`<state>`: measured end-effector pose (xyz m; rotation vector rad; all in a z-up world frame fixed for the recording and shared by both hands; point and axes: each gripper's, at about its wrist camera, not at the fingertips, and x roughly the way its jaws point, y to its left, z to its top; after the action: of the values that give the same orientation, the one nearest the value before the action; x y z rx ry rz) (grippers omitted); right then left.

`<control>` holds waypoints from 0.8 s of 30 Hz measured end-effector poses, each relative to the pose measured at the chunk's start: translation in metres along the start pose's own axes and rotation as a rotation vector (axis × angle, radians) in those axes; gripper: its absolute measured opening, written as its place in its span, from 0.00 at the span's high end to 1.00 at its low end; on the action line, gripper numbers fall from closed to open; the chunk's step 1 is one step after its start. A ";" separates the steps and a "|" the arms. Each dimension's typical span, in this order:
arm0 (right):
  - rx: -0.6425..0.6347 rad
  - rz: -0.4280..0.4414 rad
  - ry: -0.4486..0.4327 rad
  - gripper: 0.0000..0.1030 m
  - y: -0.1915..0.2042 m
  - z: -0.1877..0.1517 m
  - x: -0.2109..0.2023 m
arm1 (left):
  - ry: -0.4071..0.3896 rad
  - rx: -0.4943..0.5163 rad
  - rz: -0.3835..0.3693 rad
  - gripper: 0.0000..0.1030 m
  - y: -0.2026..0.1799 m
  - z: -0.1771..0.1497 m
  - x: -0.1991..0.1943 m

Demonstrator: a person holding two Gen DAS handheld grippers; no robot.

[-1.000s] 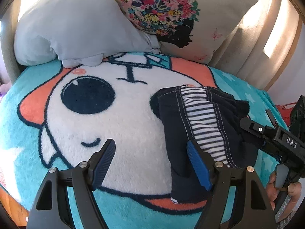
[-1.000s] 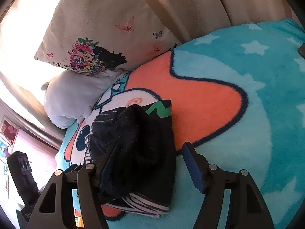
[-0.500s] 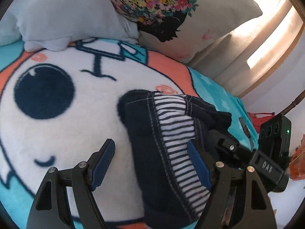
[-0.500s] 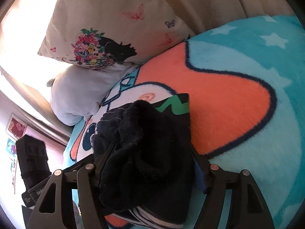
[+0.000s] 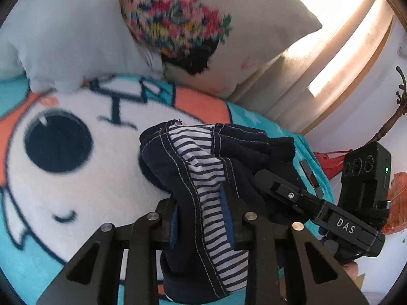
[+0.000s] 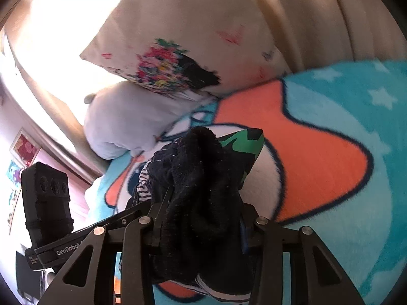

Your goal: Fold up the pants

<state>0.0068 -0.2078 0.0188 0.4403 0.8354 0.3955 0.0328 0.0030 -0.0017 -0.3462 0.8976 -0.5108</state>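
While both grippers pinch the dark pants (image 5: pixel 203 178), bunched up off the cartoon blanket (image 5: pixel 76 178) just short of the floral pillow (image 5: pixel 203 25), the left gripper (image 5: pixel 201 218) grips the striped panel and the right gripper (image 6: pixel 201 228) the fuzzy bulk, side by side, neither nearer.

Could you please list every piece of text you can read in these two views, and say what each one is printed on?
"DAS" on the right gripper body, seen in the left wrist view.
"GenRobot" on the left gripper body, seen in the right wrist view; the word runs behind a finger, and the small label left of it is too tiny to read.
The marks on the blanket are part of a cartoon drawing, not text.
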 end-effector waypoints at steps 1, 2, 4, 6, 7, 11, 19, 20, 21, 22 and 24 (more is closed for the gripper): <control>-0.012 0.002 -0.002 0.58 0.005 0.002 0.000 | -0.013 0.009 0.014 0.73 0.001 0.004 -0.005; -0.025 0.005 0.000 0.58 0.011 0.006 0.001 | -0.020 0.011 0.028 0.73 0.003 0.009 -0.007; -0.045 0.011 0.003 0.58 0.022 0.012 0.006 | -0.028 0.016 0.055 0.73 0.007 0.018 -0.010; -0.075 0.006 -0.002 0.58 0.031 0.017 0.012 | -0.041 0.028 0.087 0.73 0.012 0.027 -0.011; -0.090 0.002 -0.003 0.58 0.036 0.020 0.018 | -0.046 0.032 0.109 0.73 0.015 0.031 -0.009; -0.079 -0.004 0.028 0.58 0.035 0.028 0.048 | -0.028 0.014 0.154 0.73 0.031 0.041 0.004; 0.064 -0.023 0.093 0.47 0.002 0.022 0.085 | 0.005 -0.052 0.179 0.59 0.063 0.045 0.012; 0.090 -0.012 0.093 0.44 -0.001 0.022 0.081 | 0.002 -0.057 0.182 0.56 0.064 0.046 0.009; 0.098 -0.013 0.088 0.43 -0.002 0.023 0.078 | -0.003 -0.063 0.195 0.50 0.065 0.047 0.004; 0.096 -0.016 0.073 0.43 -0.002 0.024 0.074 | -0.009 -0.069 0.208 0.44 0.065 0.049 -0.001; 0.082 -0.029 0.045 0.40 0.001 0.026 0.066 | -0.030 -0.080 0.245 0.37 0.065 0.049 -0.010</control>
<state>0.0669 -0.1796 -0.0061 0.4962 0.9033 0.3467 0.0856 0.0662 0.0017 -0.3109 0.9185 -0.2438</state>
